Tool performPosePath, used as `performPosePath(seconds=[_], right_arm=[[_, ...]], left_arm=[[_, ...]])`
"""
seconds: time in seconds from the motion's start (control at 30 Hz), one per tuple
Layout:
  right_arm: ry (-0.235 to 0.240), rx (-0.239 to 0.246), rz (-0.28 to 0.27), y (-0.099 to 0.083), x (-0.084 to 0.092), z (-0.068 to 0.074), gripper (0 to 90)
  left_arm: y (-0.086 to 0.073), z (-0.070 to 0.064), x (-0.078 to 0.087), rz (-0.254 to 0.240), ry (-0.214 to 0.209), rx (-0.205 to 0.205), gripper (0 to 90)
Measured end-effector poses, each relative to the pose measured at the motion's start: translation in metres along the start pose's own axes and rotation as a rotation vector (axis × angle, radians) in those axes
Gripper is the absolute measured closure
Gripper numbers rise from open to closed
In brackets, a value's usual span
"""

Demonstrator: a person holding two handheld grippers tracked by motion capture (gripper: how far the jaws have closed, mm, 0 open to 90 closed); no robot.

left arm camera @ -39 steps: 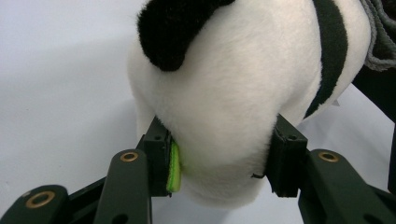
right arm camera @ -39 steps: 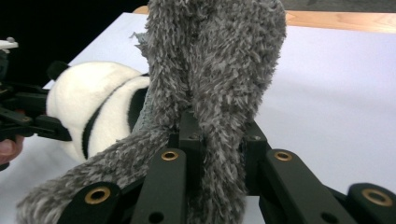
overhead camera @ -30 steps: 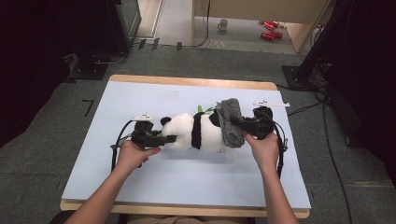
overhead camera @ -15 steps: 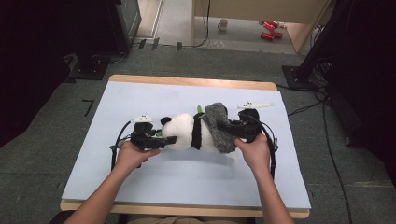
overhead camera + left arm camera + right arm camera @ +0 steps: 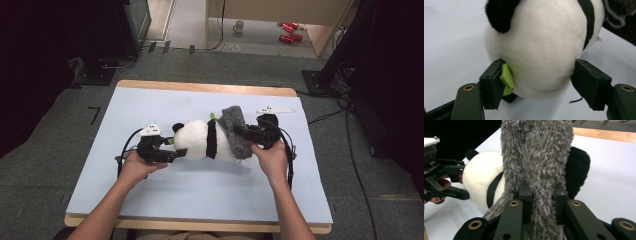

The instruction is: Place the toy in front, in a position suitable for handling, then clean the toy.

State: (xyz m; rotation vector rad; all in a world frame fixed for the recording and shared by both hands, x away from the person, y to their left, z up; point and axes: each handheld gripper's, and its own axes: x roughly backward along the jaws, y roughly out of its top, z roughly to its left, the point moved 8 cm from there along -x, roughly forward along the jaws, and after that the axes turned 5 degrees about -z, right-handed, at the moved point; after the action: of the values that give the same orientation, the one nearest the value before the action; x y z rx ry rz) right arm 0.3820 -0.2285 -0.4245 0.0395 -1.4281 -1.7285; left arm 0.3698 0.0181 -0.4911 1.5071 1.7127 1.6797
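High view has my toy panda (image 5: pixel 200 141) lying on its side mid-surface (image 5: pixel 150 195), the grey sleeve (image 5: pixel 235 131) pulled only over its rear. My right gripper (image 5: pixel 541 195) pinches that sleeve; my left gripper (image 5: pixel 539 82) has just been opening, jaws spread around the head. Most pulling remains, I judge.

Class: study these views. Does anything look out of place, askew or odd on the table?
The grey fuzzy garment sits bunched up around the toy panda's lower half, not smoothed on. The right gripper pinches a fold of it. The panda lies on its side.
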Motion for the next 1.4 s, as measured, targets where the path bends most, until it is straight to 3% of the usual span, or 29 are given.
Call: performPosePath(seconds=[0.2, 0.4, 0.5, 0.57, 0.7, 0.83, 1.03, 1.13, 1.17, 1.23, 1.3, 1.4], right_arm=[[-0.002, 0.002, -0.002, 0.001, -0.003, 0.0, 76.1], [-0.018, 0.012, -0.008, 0.004, -0.006, -0.001, 75.9], [-0.021, 0.008, -0.018, 0.005, -0.008, -0.003, 75.5], [-0.02, -0.001, -0.026, 0.006, -0.008, -0.004, 75.3], [0.016, -0.045, -0.035, 0.012, -0.003, 0.0, 76.1], [0.067, -0.021, -0.039, 0.02, -0.002, 0.021, 76.2], [0.153, 0.037, -0.014, 0.024, -0.01, 0.066, 76.2], [0.182, 0.057, 0.004, 0.021, -0.016, 0.084, 76.1], [0.188, 0.061, 0.011, 0.019, -0.018, 0.088, 76.2], [0.203, 0.065, 0.021, 0.015, -0.024, 0.097, 76.1], [0.217, 0.062, 0.037, 0.009, -0.031, 0.104, 76.0], [0.202, 0.057, 0.053, -0.002, -0.047, 0.105, 74.4]], left_arm=[[-0.004, 0.002, -0.008, -0.011, 0.001, -0.031, 24.9], [-0.007, 0.007, -0.023, -0.036, 0.035, -0.064, 17.7], [-0.006, 0.011, -0.027, -0.057, 0.04, -0.044, 16.8], [-0.006, 0.012, -0.029, -0.066, 0.039, -0.018, 20.1], [-0.007, 0.009, -0.028, -0.062, 0.063, -0.002, 36.1], [-0.006, 0.007, -0.024, -0.049, 0.074, 0.046, 45.5], [-0.003, -0.007, -0.017, -0.003, 0.011, 0.146, 56.1], [0.0, -0.015, -0.011, 0.009, -0.038, 0.233, 56.8], [0.0, -0.019, -0.009, 0.02, -0.047, 0.233, 56.8], [0.0, -0.026, -0.007, 0.025, -0.021, 0.188, 54.5], [-0.002, -0.029, -0.008, 0.029, -0.002, 0.174, 50.9], [-0.005, -0.029, -0.013, 0.026, 0.008, 0.159, 46.6]])
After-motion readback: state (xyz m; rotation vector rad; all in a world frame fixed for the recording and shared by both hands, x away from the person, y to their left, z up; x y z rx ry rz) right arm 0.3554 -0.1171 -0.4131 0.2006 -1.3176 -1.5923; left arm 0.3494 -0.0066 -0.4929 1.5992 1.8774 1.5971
